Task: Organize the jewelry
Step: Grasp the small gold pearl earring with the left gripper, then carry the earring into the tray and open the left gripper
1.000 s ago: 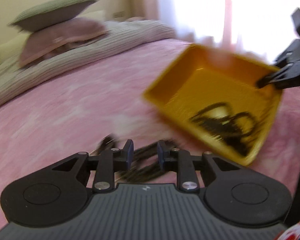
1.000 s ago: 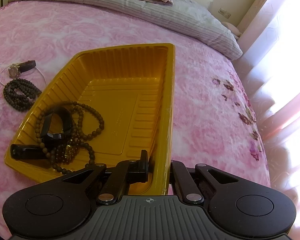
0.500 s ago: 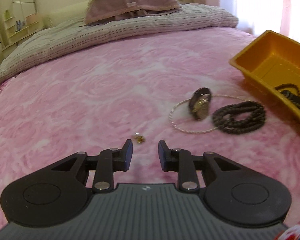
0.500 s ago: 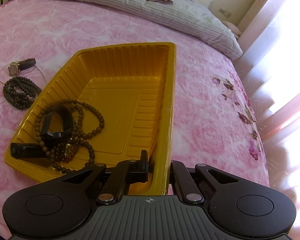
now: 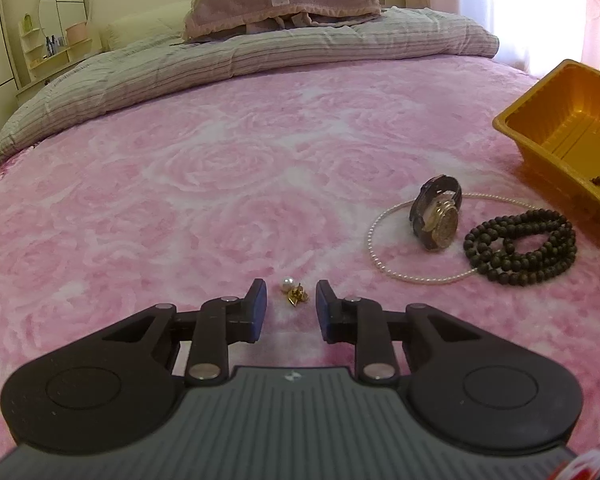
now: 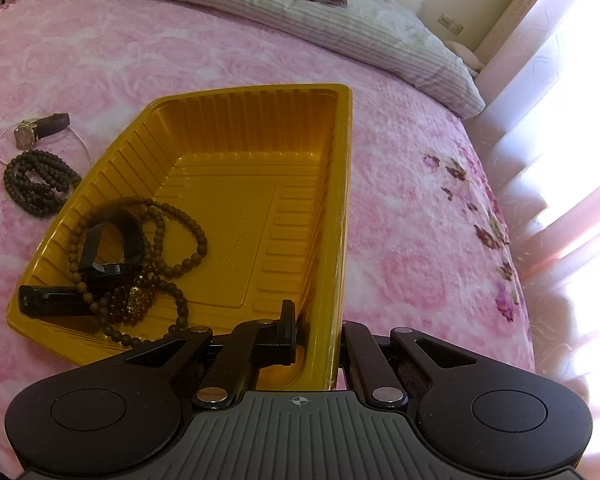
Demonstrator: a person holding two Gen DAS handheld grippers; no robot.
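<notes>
A pearl-and-gold earring [image 5: 292, 291] lies on the pink bedspread between the tips of my open left gripper [image 5: 291, 299]. To its right lie a wristwatch [image 5: 436, 222], a thin pearl necklace [image 5: 384, 270] and a dark bead bracelet [image 5: 520, 246]. The yellow tray [image 5: 540, 148] stands at the far right. In the right wrist view my right gripper [image 6: 320, 330] is shut on the near wall of the yellow tray [image 6: 340, 200], which holds a brown bead necklace [image 6: 168, 248] and black bands [image 6: 112, 240]. The watch [image 6: 36, 130] and dark beads [image 6: 38, 184] lie left of the tray.
A striped grey duvet [image 5: 240, 64] and pillows [image 5: 280, 4] lie across the head of the bed. A mirror and shelves [image 5: 60, 32] stand at the far left. A bright curtained window [image 6: 560, 100] is on the right, past the bed's edge.
My left gripper has swung left from the tray and dropped toward the earring, which now sits between its fingers. The right gripper and tray have stayed still.
</notes>
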